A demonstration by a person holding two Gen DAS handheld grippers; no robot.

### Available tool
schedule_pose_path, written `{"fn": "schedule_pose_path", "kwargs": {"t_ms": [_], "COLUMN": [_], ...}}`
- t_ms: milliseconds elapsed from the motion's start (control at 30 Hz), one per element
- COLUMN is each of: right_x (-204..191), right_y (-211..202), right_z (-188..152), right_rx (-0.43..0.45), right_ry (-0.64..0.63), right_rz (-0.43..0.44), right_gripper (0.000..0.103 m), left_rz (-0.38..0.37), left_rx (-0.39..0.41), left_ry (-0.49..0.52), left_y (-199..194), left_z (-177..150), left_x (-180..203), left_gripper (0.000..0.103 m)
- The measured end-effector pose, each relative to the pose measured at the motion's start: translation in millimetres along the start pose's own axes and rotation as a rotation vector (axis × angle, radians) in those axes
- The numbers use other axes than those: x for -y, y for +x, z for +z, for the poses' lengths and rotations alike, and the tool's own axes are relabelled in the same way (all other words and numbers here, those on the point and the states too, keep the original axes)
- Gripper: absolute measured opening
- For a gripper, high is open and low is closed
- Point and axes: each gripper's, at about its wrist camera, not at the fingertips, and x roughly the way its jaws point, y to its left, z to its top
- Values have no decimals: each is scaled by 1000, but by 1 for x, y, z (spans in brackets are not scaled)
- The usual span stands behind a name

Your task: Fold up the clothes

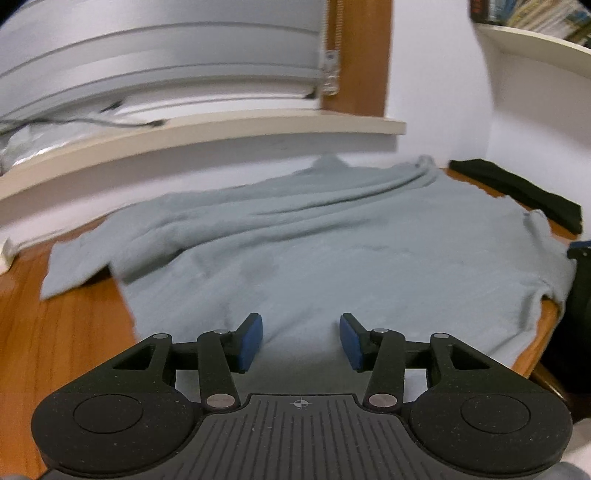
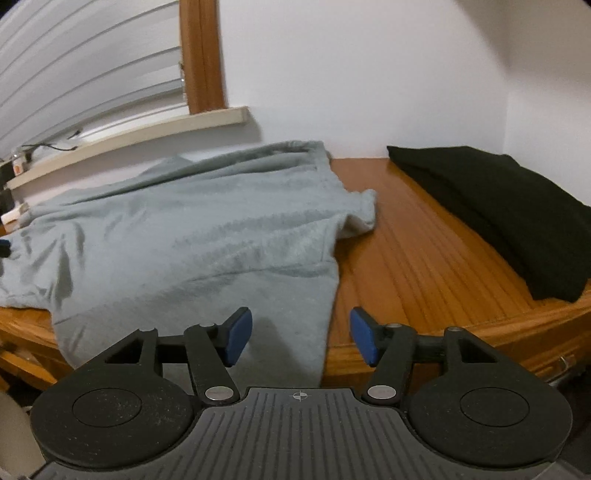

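A light grey-blue sweater [image 1: 332, 251] lies spread on the wooden table [image 1: 55, 332], one sleeve folded across its back part. It also shows in the right wrist view [image 2: 192, 236], with its hem hanging over the table's front edge. My left gripper [image 1: 301, 338] is open and empty, just above the sweater's near part. My right gripper [image 2: 301, 338] is open and empty, over the sweater's near right corner at the table's front edge [image 2: 443, 332].
A folded black garment [image 2: 509, 218] lies on the table at the right; it also shows in the left wrist view [image 1: 524, 192]. A window sill [image 1: 221, 133] with a cable and a white wall stand behind. A shelf of books [image 1: 535, 33] hangs upper right.
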Motion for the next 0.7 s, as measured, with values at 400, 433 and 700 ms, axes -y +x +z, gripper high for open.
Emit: {"fn": "schedule_pose_path", "kwargs": {"t_ms": [400,433,700], "right_x": [-15,-14,-16], "right_y": [16,15,20], "right_z": [8,10,22], "right_rx": [56,65,98], "right_ry": [-47,-41,-41], "right_rz": [36,36,41], "right_gripper": [5,5,5], "left_rz": [43,42,79], "left_rx": [-11,-12,64], "left_ry": [-45,-50,-68], "left_y": [-18,-19,-26], "left_z": [-21,-22,4], "left_x": [-27,-27,-45], "left_gripper": [50,50,50]}}
